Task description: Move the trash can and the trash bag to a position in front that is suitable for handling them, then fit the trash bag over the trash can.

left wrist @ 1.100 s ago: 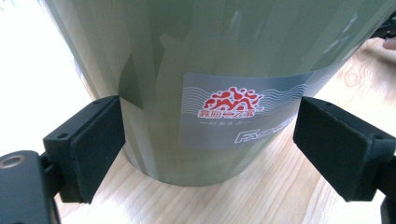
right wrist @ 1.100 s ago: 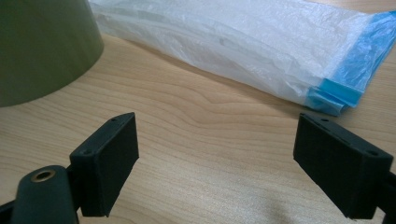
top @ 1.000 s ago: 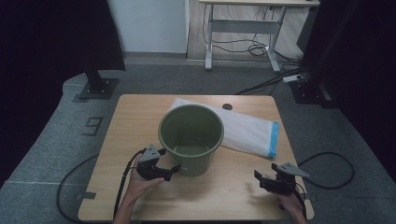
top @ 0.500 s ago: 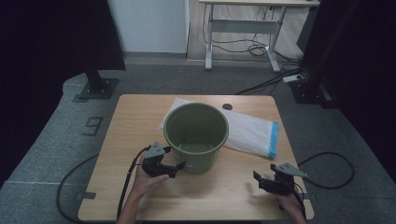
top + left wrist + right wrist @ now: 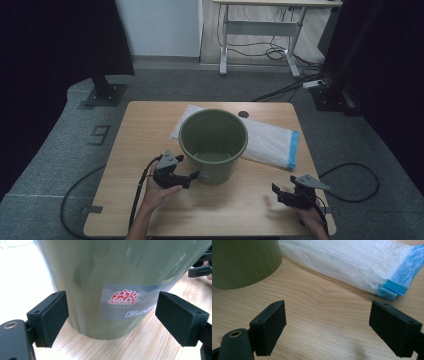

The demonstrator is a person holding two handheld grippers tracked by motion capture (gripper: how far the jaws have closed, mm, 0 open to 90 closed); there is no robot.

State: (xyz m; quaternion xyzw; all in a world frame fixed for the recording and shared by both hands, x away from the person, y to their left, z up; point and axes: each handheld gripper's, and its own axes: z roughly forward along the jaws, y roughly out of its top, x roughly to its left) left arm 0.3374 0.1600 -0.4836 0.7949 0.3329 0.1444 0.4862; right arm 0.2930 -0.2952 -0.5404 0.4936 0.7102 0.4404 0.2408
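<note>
An olive-green plastic bucket [image 5: 214, 145] stands upright in the middle of the wooden table [image 5: 150, 125]. Its side, with a grey label and red logo [image 5: 125, 300], is close before my left gripper [image 5: 111, 315]. That left gripper [image 5: 187, 180] is open at the bucket's lower left wall, its jaws apart and not touching the bucket. A folded white plastic bag with a blue end [image 5: 272, 142] lies behind and right of the bucket [image 5: 242, 262]. My right gripper [image 5: 280, 194] is open over bare wood near the front right corner; the bag [image 5: 352, 267] lies ahead of it.
The table edge runs just behind the right hand. A small dark hole [image 5: 243, 114] sits near the table's back edge. Black cables [image 5: 350, 180] trail off both sides onto the grey floor. A stand base [image 5: 102, 95] and a desk frame [image 5: 260, 30] are beyond the table.
The bucket has shifted right and slightly back on the table. My left gripper has followed it rightward along its lower side. The right gripper has hardly moved.
</note>
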